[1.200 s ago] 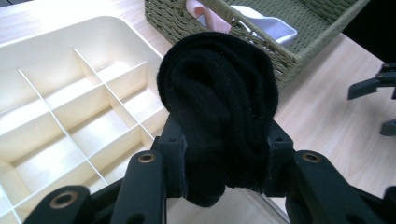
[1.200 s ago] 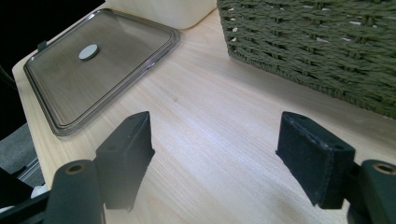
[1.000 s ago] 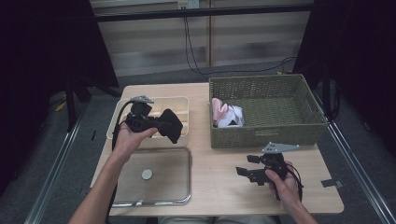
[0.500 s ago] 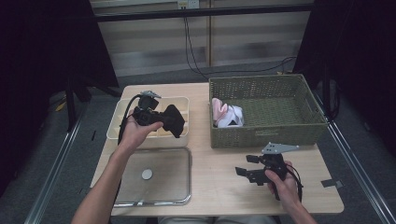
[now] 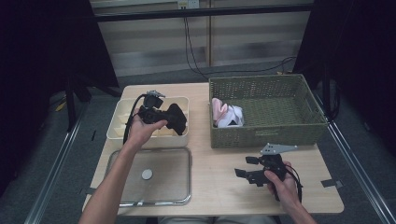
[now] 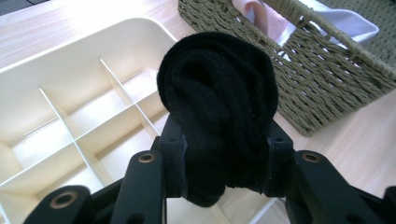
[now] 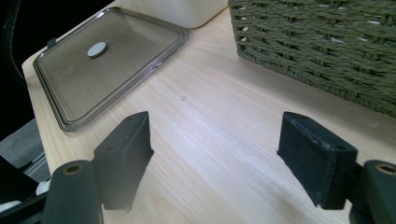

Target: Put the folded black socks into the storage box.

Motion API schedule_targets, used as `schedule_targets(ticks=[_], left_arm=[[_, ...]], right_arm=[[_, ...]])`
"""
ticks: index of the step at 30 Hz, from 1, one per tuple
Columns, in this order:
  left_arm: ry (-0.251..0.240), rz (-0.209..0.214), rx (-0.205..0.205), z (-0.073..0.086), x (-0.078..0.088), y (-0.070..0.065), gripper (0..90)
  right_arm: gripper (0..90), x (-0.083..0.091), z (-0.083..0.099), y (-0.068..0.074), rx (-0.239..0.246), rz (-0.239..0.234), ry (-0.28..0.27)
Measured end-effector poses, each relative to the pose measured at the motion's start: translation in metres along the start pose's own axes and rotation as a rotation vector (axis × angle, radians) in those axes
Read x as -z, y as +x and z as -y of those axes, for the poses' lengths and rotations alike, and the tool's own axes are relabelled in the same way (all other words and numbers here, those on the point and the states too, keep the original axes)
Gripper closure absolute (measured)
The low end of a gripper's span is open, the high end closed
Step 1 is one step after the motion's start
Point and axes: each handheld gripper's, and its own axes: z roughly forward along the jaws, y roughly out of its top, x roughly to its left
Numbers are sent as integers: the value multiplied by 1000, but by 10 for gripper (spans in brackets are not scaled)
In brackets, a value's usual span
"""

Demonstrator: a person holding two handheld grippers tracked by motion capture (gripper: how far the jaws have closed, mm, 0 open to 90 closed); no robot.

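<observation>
The left tongs (image 6: pixel 224 154) clamp a rolled black sock (image 6: pixel 219 107) and hold it above the cream divided box (image 5: pixel 122 125), whose visible compartments lie bare. The woven basket (image 5: pixel 280 133) holds pink and white cloth (image 5: pixel 225 114). The clear lid (image 5: pixel 166 179) lies flat on the tabletop (image 5: pixel 215 186). The right tongs (image 7: pixel 215 158) gape wide, gripping nothing.
</observation>
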Motion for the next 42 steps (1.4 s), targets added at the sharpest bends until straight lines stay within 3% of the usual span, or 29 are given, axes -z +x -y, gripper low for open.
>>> schedule_targets(ticks=[7, 11, 16, 23, 24, 25, 33, 37, 41, 42], left_arm=[[44, 14, 0, 8, -12, 3, 615], [78, 55, -18, 8, -16, 1, 616], [165, 62, -53, 10, -23, 1, 618], [186, 86, -32, 10, -35, -1, 624], [196, 87, -51, 10, -36, 0, 624], [180, 83, -28, 11, -37, -2, 624], [222, 98, -46, 14, -45, -2, 630], [237, 115, -18, 16, -48, 0, 633], [264, 90, -33, 14, -52, -5, 637], [261, 85, -17, 14, -53, -6, 637]], right_arm=[[247, -1, 0, 0, 2, -8, 8], [248, -2, 0, 0, -1, -7, 10], [247, -2, 0, -1, -1, -8, 12], [238, -4, 1, -2, -4, -5, 19], [239, -4, 1, -2, -8, -6, 20], [238, -5, 1, -1, -6, -9, 21], [229, -7, 1, 0, -3, -16, 30], [225, -7, 1, -1, -10, -13, 38], [223, -8, 1, 0, -11, -16, 37], [223, -8, 1, 0, -11, -14, 37]])
